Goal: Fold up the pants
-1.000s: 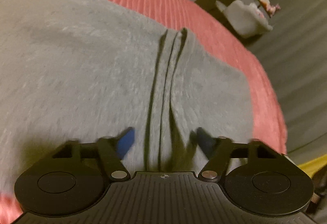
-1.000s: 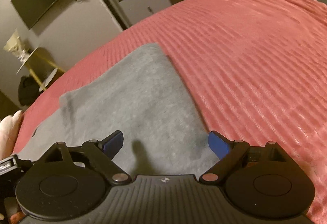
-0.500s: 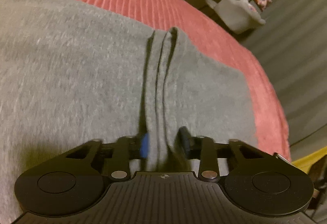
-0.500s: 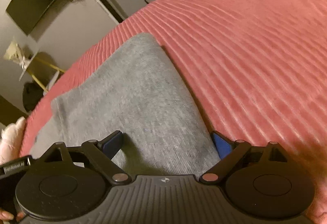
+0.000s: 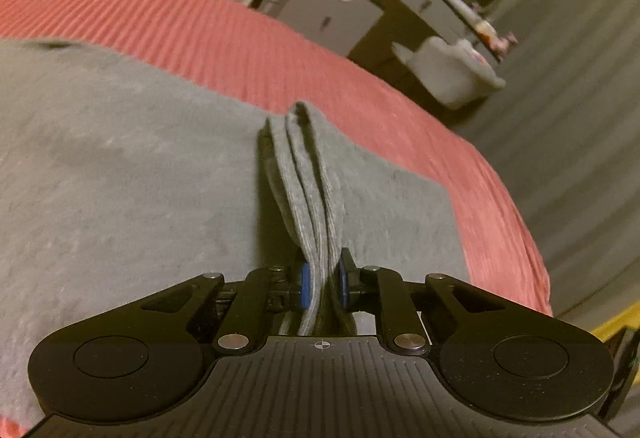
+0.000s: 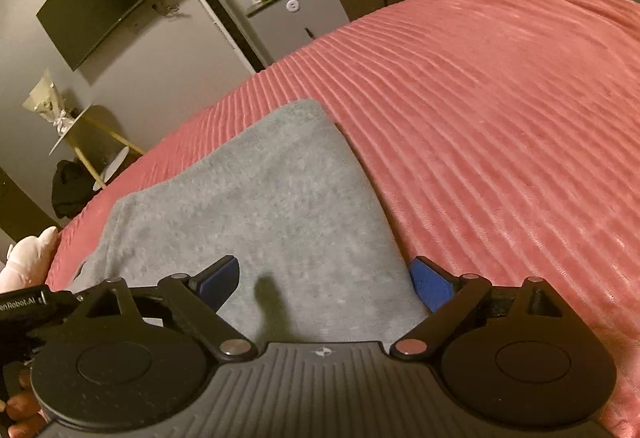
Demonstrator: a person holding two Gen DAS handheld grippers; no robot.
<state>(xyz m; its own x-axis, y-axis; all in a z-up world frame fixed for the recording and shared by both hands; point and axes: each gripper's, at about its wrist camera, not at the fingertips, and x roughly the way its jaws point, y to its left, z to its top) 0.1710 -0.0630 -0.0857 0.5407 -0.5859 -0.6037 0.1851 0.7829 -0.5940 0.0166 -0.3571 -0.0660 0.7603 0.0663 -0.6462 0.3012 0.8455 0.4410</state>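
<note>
While the grey pants (image 5: 120, 178) lay flat on the red bedspread (image 6: 500, 98), the left gripper (image 5: 323, 286) had pinched a ridge of them; the right gripper (image 6: 326, 278) was wide open over the cloth, empty, so folding seemed barely begun.

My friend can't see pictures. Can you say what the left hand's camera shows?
The left gripper pinches a raised ridge of the grey pants, its blue pads pressed on the cloth. The pants lie on a red ribbed bedspread.
</note>
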